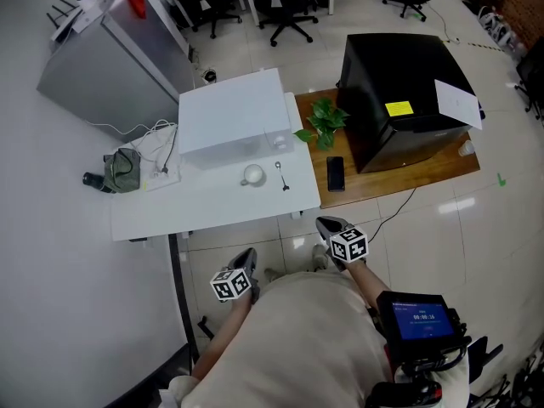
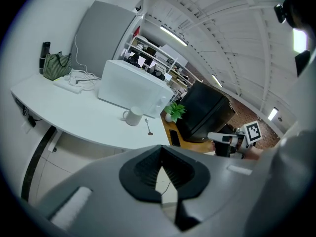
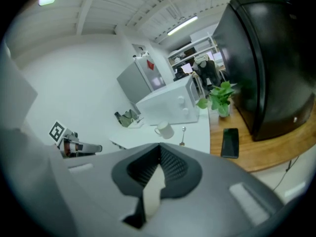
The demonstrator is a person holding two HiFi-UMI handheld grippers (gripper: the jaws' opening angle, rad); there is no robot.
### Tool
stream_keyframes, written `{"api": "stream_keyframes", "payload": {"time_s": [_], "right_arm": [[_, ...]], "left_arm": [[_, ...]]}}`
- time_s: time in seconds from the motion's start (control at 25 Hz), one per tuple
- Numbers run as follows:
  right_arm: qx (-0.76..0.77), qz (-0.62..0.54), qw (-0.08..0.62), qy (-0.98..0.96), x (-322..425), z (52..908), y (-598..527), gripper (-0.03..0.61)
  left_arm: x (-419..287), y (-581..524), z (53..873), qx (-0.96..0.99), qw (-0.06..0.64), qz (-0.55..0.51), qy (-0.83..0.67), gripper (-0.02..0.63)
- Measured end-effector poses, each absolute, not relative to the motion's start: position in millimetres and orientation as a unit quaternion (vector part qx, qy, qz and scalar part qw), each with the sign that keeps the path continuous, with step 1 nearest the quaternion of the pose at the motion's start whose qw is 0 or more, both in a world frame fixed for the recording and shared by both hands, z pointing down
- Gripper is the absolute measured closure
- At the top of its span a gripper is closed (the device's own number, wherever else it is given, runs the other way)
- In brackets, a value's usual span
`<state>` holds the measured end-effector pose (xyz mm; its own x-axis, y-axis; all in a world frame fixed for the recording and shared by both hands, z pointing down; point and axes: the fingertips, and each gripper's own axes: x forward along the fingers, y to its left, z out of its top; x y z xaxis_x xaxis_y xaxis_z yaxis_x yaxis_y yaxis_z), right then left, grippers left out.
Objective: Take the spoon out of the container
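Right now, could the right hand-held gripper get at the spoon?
Probably, with a forward reach: the spoon lies uncovered beside the mug, nothing between. The right hand-held gripper is shut and off the table.

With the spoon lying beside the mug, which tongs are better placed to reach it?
Probably right. The right tongs hang nearer the table edge and the spoon, which lies right of the mug; the left tongs sit farther back.

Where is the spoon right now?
In the head view the spoon lies flat on the white table, just right of the white mug and left of the black phone.
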<state>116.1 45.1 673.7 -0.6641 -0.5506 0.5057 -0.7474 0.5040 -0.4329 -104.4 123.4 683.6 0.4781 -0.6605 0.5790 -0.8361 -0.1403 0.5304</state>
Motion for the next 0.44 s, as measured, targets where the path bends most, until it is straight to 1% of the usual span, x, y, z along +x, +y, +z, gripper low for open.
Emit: {"api": "stream_keyframes", "payload": {"time_s": [0.44], "right_arm": [[0.379,0.289,0.183,-0.860,144.0,672.9,32.4,0.575]], "left_arm": [[-66.4,111.2,689.2,0.752,0.424,0.105,-0.493,0.614]]}}
